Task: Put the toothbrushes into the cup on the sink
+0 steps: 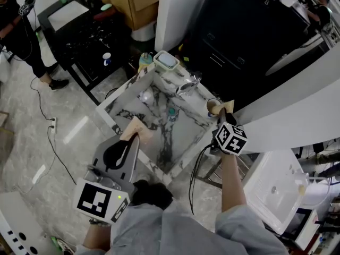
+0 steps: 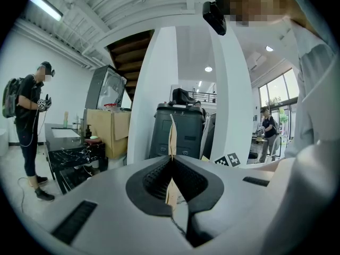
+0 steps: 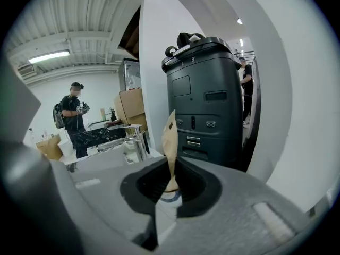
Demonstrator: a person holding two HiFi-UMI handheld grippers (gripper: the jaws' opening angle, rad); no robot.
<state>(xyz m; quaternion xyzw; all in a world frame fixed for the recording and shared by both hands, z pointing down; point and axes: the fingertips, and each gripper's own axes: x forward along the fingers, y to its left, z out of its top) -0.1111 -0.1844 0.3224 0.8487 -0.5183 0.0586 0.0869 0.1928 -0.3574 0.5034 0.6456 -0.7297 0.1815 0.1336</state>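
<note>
The marble sink [image 1: 123, 91] fills the middle of the head view. A pale cup [image 1: 213, 108] stands on its right rim beside the tap. My right gripper [image 1: 222, 119] hangs just over the cup, shut on a brown paper toothbrush packet [image 3: 170, 137]; the packet stands upright and its lower end reaches down to the cup's rim [image 3: 171, 198]. At the sink's near left corner my left gripper [image 1: 133, 140] is shut on a second brown toothbrush packet [image 1: 136, 128]. In the left gripper view this packet [image 2: 172, 137] shows edge-on above the jaws.
A chrome tap [image 1: 188, 84] rises at the sink's back rim, with a white dish [image 1: 166, 61] at the back corner. A black table [image 1: 87, 33] and a standing person [image 1: 21, 31] are at far left. A white bin [image 1: 273, 190] is at the right. Cables cross the floor.
</note>
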